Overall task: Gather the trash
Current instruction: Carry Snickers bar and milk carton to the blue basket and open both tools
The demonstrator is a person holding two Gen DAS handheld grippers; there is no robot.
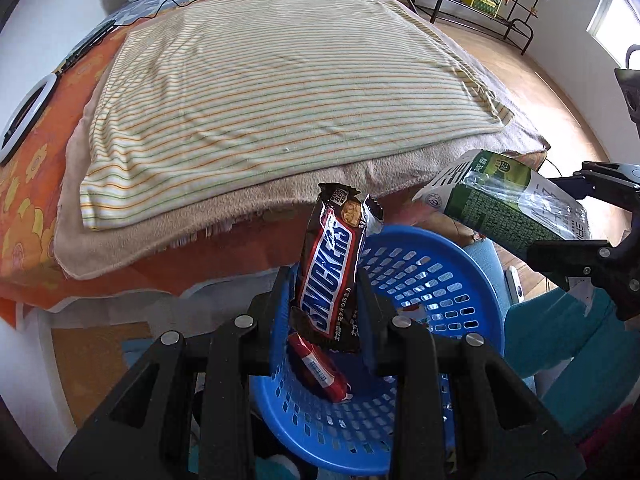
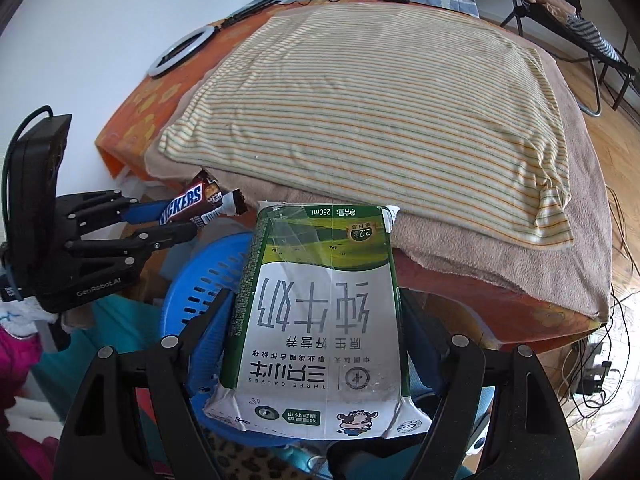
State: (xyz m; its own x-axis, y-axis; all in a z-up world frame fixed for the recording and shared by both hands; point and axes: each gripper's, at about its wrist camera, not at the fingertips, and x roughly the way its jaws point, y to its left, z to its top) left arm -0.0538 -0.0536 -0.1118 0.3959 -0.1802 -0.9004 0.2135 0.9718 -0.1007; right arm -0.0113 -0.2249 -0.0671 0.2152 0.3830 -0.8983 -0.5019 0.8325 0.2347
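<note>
A brown Snickers wrapper (image 1: 328, 276) stands upright between the fingers of my left gripper (image 1: 326, 280), which is shut on it just above a blue perforated basket (image 1: 440, 280). A red wrapper (image 1: 320, 372) lies inside the basket. My right gripper (image 2: 316, 296) is shut on a green and white milk carton (image 2: 320, 320), held upside down over the basket's rim (image 2: 200, 292). The left wrist view shows the carton (image 1: 504, 208) at the right in the right gripper (image 1: 560, 208). Seen from the right wrist, the left gripper (image 2: 188, 220) holds the Snickers wrapper (image 2: 188, 200) at the left.
A bed with a striped cloth (image 1: 280, 80) over a beige blanket (image 2: 560, 220) and an orange sheet fills the space beyond the basket. A white ring light (image 1: 24, 120) lies on its far side. Teal fabric (image 1: 560, 332) sits beside the basket. Cables (image 2: 600, 380) trail on the floor.
</note>
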